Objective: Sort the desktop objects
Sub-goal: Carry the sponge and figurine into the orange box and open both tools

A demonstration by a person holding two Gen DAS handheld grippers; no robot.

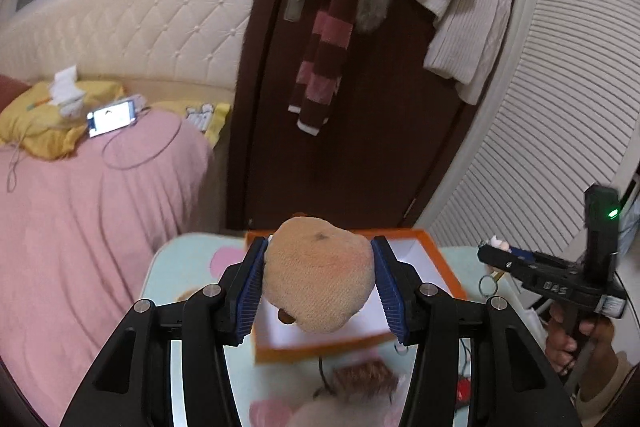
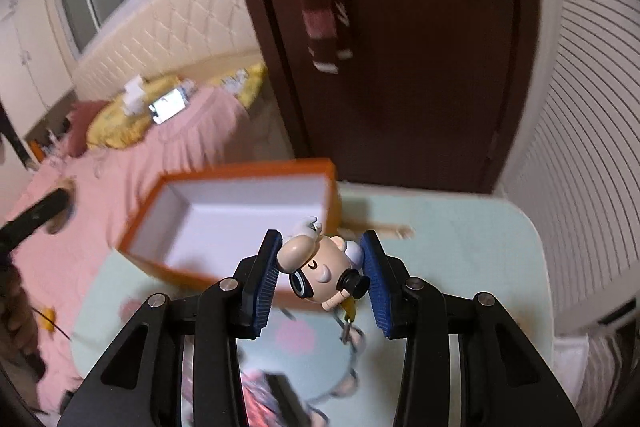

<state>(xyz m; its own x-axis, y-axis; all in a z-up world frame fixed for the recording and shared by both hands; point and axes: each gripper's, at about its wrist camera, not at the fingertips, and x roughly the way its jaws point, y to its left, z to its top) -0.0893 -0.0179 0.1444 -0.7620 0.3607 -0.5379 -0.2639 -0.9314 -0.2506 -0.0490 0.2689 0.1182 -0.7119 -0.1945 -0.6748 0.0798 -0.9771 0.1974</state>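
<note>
My left gripper (image 1: 319, 281) is shut on a tan plush toy (image 1: 318, 275) and holds it above an open orange box with a white inside (image 1: 436, 259). My right gripper (image 2: 320, 275) is shut on a small cartoon figure keychain (image 2: 320, 273), held just in front of the near right corner of the same orange box (image 2: 240, 211). Its key ring (image 2: 352, 337) hangs below. The right gripper also shows at the right of the left wrist view (image 1: 496, 253), with the figure in its tip.
The box sits on a small table with a pale green cloth with pink spots (image 2: 460, 247). A brown furry item (image 1: 366, 377) and a red object (image 1: 464, 389) lie near the table's front. A pink bed (image 1: 80, 207) is left, a dark door (image 1: 360, 147) behind, a slatted wardrobe (image 1: 540, 127) right.
</note>
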